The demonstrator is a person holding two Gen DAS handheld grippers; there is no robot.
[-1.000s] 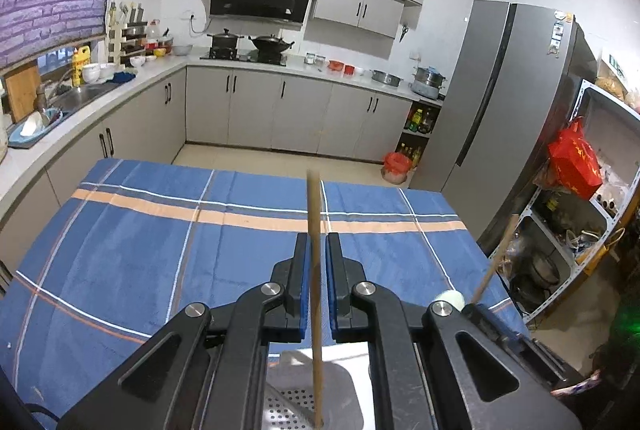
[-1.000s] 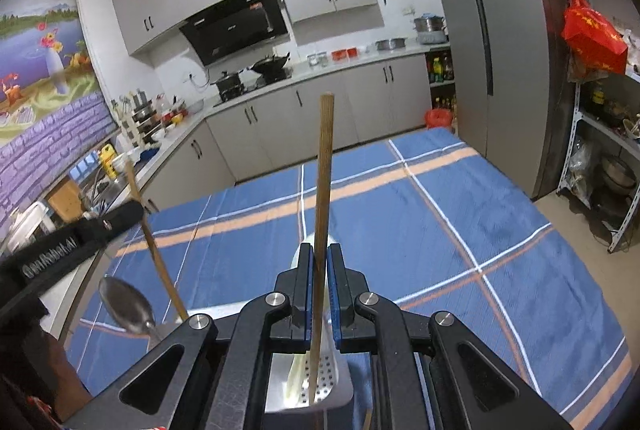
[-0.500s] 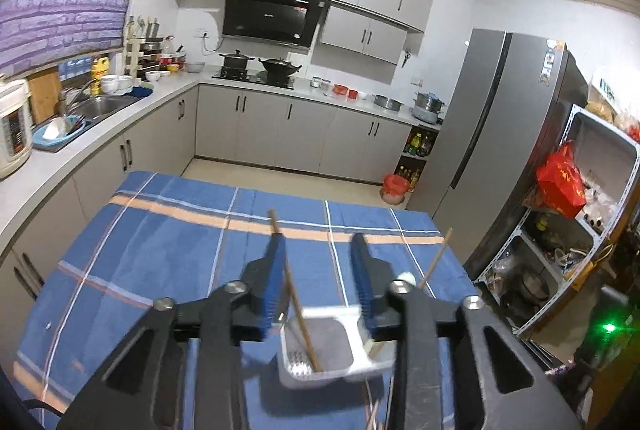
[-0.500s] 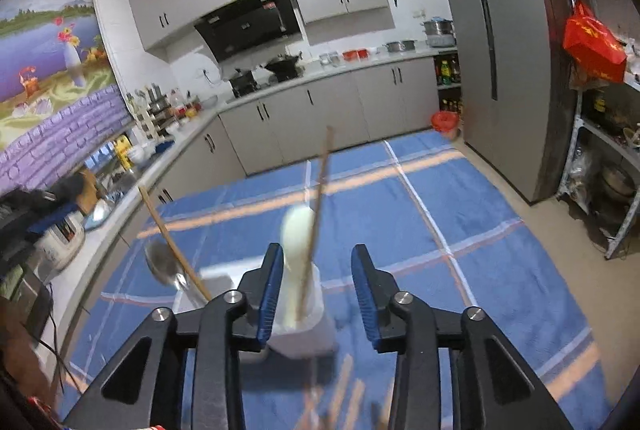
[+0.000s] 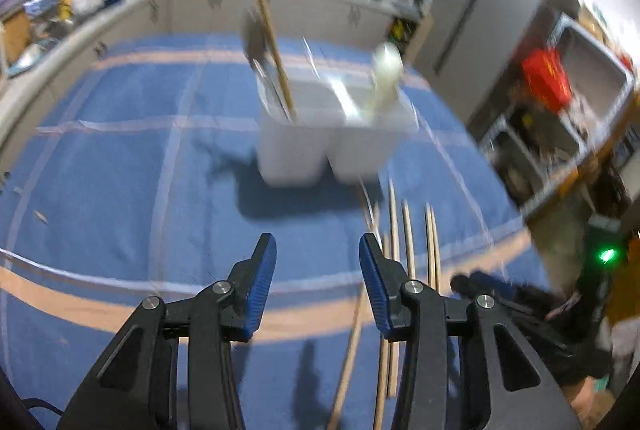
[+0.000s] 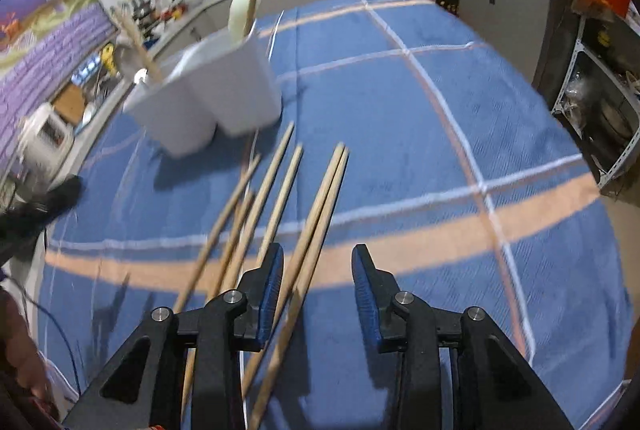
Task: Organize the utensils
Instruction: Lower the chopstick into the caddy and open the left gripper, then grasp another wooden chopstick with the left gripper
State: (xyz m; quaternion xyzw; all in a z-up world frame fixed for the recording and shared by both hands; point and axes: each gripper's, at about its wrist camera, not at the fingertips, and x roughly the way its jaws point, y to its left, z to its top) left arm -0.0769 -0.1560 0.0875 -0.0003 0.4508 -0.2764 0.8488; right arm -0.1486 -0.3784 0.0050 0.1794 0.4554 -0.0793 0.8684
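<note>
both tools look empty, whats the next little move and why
Probably lower the right tool, open and empty, onto the paired chopsticks lying between its fingers on the blue cloth and close. Several sticks remain outside the white holder.

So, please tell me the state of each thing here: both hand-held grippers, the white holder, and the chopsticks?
Left hand-held gripper: open, empty.
Right hand-held gripper: open, empty, over the loose chopsticks.
White utensil holder: upright on the blue tablecloth, utensils standing in both compartments.
Loose chopsticks: lying flat on the cloth, beside the holder.
</note>
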